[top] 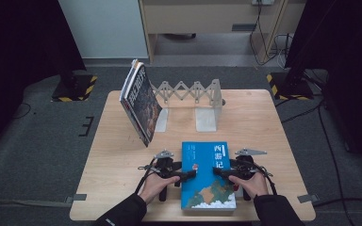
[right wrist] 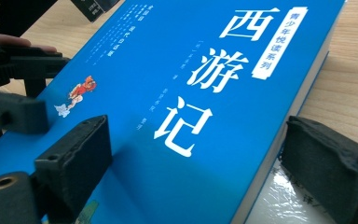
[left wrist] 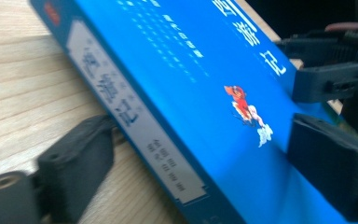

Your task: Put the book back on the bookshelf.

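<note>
A: Where did the thick blue paperback book (top: 207, 176) lie?

B: Flat at the tabletop's (top: 113, 155) near edge, middle. The left gripper (top: 192, 173) straddled its spine, jaws apart, one on the wood, one over the cover. The right gripper (top: 218, 172) straddled the page edge, jaws wide, not clamped.

A: Risks?

B: A shallow bite probably, so the heavy book could slip or fan open.

A: Room?

B: Bare wood both sides; farther back, dark books (top: 139, 101) leaned on a grey metal expanding rack (top: 193, 96).
</note>
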`<state>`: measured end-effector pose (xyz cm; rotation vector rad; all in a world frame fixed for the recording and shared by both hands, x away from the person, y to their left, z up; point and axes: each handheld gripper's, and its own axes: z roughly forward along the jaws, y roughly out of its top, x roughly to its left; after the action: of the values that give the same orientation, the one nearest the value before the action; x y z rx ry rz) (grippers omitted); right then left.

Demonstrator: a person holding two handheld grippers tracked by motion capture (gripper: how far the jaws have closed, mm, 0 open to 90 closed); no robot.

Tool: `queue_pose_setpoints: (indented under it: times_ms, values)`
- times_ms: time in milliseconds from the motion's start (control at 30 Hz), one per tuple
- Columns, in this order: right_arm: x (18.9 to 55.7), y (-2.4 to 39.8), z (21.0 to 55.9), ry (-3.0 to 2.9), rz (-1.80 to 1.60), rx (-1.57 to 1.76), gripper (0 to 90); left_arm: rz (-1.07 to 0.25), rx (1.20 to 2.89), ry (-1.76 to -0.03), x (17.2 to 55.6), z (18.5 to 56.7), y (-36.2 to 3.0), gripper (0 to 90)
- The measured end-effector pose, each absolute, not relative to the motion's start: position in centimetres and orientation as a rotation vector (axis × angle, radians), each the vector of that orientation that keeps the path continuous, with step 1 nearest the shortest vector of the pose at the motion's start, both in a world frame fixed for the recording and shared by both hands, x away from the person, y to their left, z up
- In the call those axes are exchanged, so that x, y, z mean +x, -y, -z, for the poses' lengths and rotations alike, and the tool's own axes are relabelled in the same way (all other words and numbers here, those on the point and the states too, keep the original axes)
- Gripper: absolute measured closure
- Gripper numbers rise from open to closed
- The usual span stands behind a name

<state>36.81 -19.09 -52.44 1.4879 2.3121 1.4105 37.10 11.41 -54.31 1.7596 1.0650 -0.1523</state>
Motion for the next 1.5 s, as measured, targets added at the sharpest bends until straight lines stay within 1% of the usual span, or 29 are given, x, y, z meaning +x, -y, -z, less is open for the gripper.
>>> queue_pose_setpoints:
  times_ms: [67,167,367,400,500,667,767,833,867,967,1000,1133,1367,1500]
  values:
    - [36.8,19.3,52.4,-2.300,-1.420,1.504,14.0,0.172,1.736,-1.088,37.2,54.4,-11.6,14.9]
    - [36.8,19.6,52.4,-2.280,-1.426,1.533,18.0,0.177,1.724,-1.097,37.2,54.4,-11.6,17.1]
    - [36.8,19.5,52.3,-2.270,-1.422,1.538,19.3,0.216,1.698,-1.134,37.3,54.4,-11.8,21.1]
    - [36.8,19.6,52.3,-2.272,-1.419,1.541,20.5,0.224,1.688,-1.139,37.4,54.3,-11.9,24.3]
    - [36.8,19.6,52.2,-2.269,-1.416,1.543,22.6,0.228,1.674,-1.157,37.4,54.1,-12.1,29.6]
    - [36.8,19.8,52.1,-2.264,-1.425,1.547,26.2,0.252,1.660,-1.167,37.4,53.8,-12.4,34.2]
    - [36.9,19.9,52.0,-2.264,-1.424,1.543,28.9,0.244,1.643,-1.115,37.3,53.1,-12.3,38.3]
    - [36.9,19.9,52.0,-2.258,-1.435,1.546,30.2,0.248,1.643,-1.104,37.2,53.0,-12.1,38.9]
    - [36.8,19.8,51.9,-2.258,-1.453,1.536,33.0,0.261,1.659,-1.091,37.1,52.9,-11.6,39.0]
    - [36.8,19.7,51.9,-2.270,-1.457,1.508,34.2,0.264,1.670,-1.079,37.0,52.9,-11.3,39.2]
    - [36.8,19.5,51.7,-2.286,-1.463,1.494,35.3,0.264,1.677,-1.077,37.0,52.8,-11.0,40.4]
    - [36.8,19.5,51.7,-2.296,-1.468,1.488,35.6,0.252,1.667,-1.107,36.9,53.0,-10.6,41.7]
    - [36.8,19.6,51.6,-2.309,-1.436,1.450,35.7,0.269,1.660,-1.115,36.9,53.0,-10.8,44.1]
    - [36.7,19.9,51.5,-2.319,-1.432,1.435,38.3,0.286,1.658,-1.123,37.0,52.8,-10.8,45.3]
